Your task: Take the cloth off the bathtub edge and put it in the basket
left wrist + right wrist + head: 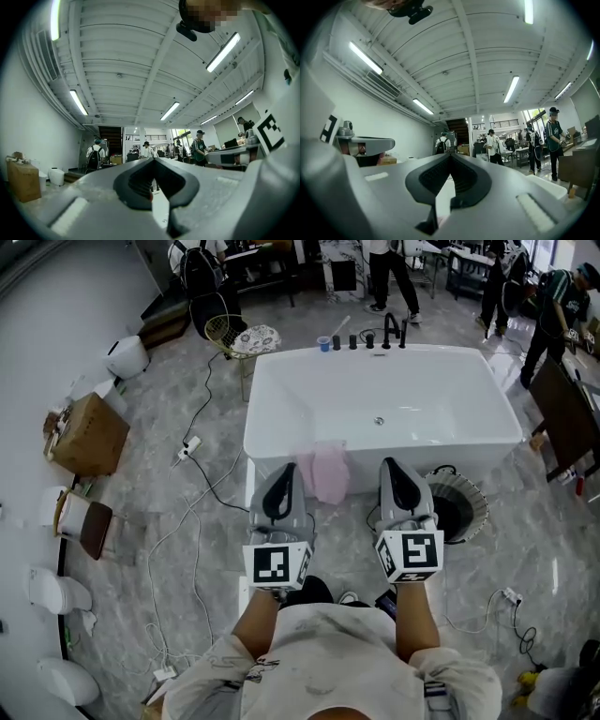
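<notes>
Wears a pale short-sleeved shirt (328, 667) with small dark print near the sleeves (217, 664). Shows grey shells and black inner lining on left gripper (284, 471) and right gripper (397, 465), white black-marked cubes (277, 564) behind.

Open floor lies between the left gripper (287, 471) and right gripper (399, 465). Ahead, the white rectangular bathtub (459, 452) wall bars passage, and the space above its rim is free. The round dark basket with frilled pale rim (479, 495) stands unobstructed, open-mouthed.

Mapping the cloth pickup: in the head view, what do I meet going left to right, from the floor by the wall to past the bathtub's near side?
cardboard box → left claw → pink cloth → right claw → basket
</notes>
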Motion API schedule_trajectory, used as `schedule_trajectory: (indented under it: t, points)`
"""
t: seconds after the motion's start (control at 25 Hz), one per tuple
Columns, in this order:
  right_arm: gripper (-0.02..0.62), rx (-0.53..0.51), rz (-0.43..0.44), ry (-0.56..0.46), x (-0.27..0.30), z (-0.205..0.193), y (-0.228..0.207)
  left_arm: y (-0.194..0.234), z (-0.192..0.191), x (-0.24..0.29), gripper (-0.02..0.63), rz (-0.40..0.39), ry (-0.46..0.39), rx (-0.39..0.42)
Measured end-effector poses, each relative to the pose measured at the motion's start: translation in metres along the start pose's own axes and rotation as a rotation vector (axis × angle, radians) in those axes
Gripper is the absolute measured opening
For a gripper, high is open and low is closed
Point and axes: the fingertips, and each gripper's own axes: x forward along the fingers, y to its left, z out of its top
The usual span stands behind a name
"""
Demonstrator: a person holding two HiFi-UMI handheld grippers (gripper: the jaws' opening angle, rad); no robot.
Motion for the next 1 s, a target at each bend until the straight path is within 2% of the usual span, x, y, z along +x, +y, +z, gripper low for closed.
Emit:
schedule_trajectory:
  t: [0.2, 0.4, 0.6, 0.76, 0.88, 1.0]
  points:
    - [0.003, 0.002, 0.008, 0.014, 0.01, -0.008, -0.008, -0.005, -0.007, 0.016, 0.002, -0.009, 0.006, -0.006]
    - [0.003, -0.014, 0.008, 0.028, 0.042, -0.018, -0.009, 0.011, -0.021, 0.042, 0.002, -0.018, 0.009, -0.028]
    - [0.003, -0.034, 0.012, 0.044, 0.096, -0.028, -0.004, 0.047, -0.035, 0.082, 0.002, -0.013, 0.007, -0.026]
    - [0.002, -0.044, 0.01, 0.062, 0.149, -0.04, 0.002, 0.086, -0.051, 0.115, 0.002, 0.009, 0.03, -0.066]
    - [0.002, -0.052, 0.003, 0.07, 0.188, -0.045, 0.004, 0.114, -0.062, 0.143, 0.002, -0.005, 0.026, -0.036]
    - [0.003, -0.055, -0.011, 0.078, 0.221, -0.049, 0.003, 0.135, -0.071, 0.17, 0.002, -0.017, 0.034, -0.048]
